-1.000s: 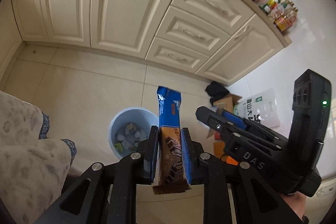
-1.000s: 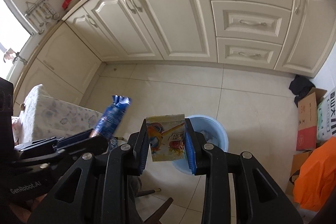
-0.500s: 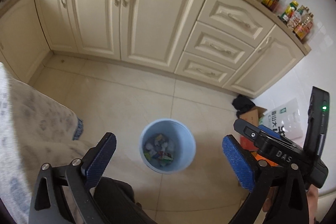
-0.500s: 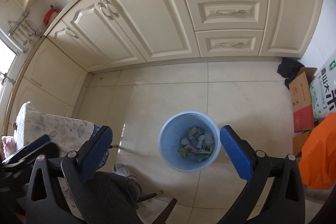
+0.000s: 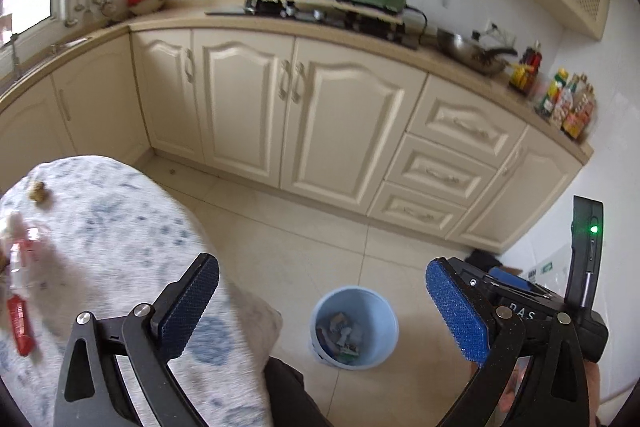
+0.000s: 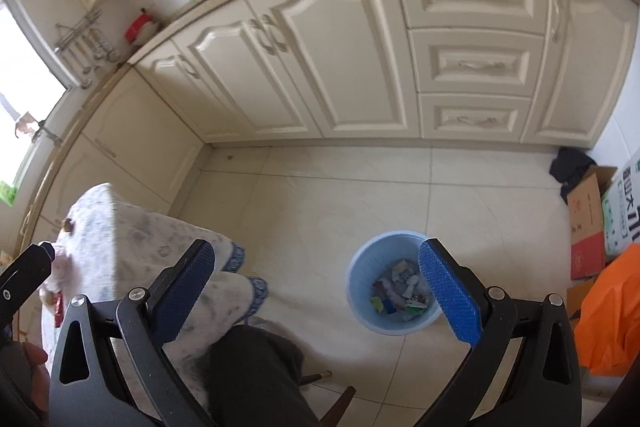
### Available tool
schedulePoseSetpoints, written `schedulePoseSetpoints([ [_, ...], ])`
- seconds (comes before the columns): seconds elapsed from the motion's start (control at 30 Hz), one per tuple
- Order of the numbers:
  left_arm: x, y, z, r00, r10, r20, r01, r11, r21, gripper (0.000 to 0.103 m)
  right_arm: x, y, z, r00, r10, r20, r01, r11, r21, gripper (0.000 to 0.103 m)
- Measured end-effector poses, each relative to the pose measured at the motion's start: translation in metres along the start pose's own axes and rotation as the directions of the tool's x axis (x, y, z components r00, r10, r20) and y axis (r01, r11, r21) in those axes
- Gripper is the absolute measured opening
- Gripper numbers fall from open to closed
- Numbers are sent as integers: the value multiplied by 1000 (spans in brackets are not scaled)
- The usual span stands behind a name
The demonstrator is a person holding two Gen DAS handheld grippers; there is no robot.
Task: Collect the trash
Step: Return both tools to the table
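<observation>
A light-blue bin stands on the tiled floor with several wrappers inside. My left gripper hangs above and behind it, jaws wide open with nothing between the blue pads. In the right wrist view the same bin sits below my right gripper, which is also open and empty; its right finger overlaps the bin's rim. More trash lies on the cloth-covered table: a red packet, a pink and white item and a small brown scrap.
Cream cabinets run along the back wall under a counter with a stove. A cardboard box, an orange bag and a black cloth crowd the right wall. A person's dark trouser leg is below the grippers.
Both grippers opened and let go of their wrappers, the blue snack bar wrapper and the yellow sachet. The left gripper then rose and tilted up, bringing table and counter into view.
</observation>
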State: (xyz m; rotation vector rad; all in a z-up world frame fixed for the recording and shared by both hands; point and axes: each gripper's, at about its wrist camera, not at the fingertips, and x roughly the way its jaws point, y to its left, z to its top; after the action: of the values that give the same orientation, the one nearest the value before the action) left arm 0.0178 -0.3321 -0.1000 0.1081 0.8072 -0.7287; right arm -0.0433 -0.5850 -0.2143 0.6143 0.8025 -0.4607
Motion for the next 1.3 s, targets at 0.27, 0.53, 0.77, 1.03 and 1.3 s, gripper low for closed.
schedulePoseSetpoints([
  [0.27,-110,49,-41,989,100,109,-90,992,-89,102,-33,96,2,991,122,55,-111,981,-161,103],
  [0.53,-209,76,-91,943,283,174,-247,948,-199,102,-49,182,-14,971,236,46,-213,933,-291,103],
  [0.77,-272,81,-129,892,415,180,-354,889,-292,102,-60,254,-45,951,309,3,-280,868,-411,103],
  [1.03,-314,95,-148,829,534,163,-445,809,-385,102,-73,321,-82,927,372,-46,-339,781,-525,103],
  [1.3,-337,118,-169,792,593,146,-485,756,-439,102,-65,366,-114,917,385,-107,-365,701,-613,103],
])
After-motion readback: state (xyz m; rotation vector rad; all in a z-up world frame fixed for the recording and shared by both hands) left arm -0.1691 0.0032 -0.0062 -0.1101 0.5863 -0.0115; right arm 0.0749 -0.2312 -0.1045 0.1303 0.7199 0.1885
